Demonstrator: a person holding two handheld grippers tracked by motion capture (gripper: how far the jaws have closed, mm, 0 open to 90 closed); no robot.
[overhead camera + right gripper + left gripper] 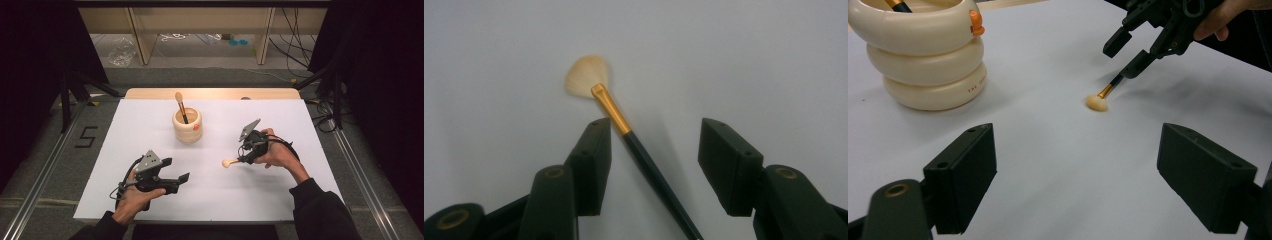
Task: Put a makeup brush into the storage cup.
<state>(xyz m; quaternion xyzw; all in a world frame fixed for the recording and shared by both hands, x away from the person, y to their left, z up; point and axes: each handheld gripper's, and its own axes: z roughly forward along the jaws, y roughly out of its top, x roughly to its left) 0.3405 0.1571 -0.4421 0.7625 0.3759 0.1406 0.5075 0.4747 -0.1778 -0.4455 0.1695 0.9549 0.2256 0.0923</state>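
Views: your right gripper view shows the fan brush lying between the pads; the high view shows the ribbed holder near the far edge.
Right gripper: half open, pads clear of the handle, gripping nothing.
Brush: right of table centre, bristles point left, handle toward your hand.
Left gripper: wide open, empty.

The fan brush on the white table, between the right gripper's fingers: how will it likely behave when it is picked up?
The fan brush looks thin, so probably light. Its dark handle seems round and smooth; it may roll or slip as the fingers close. The handle likely stays stiff, while the pale fanned bristles look soft and should bend if pressed against the table.
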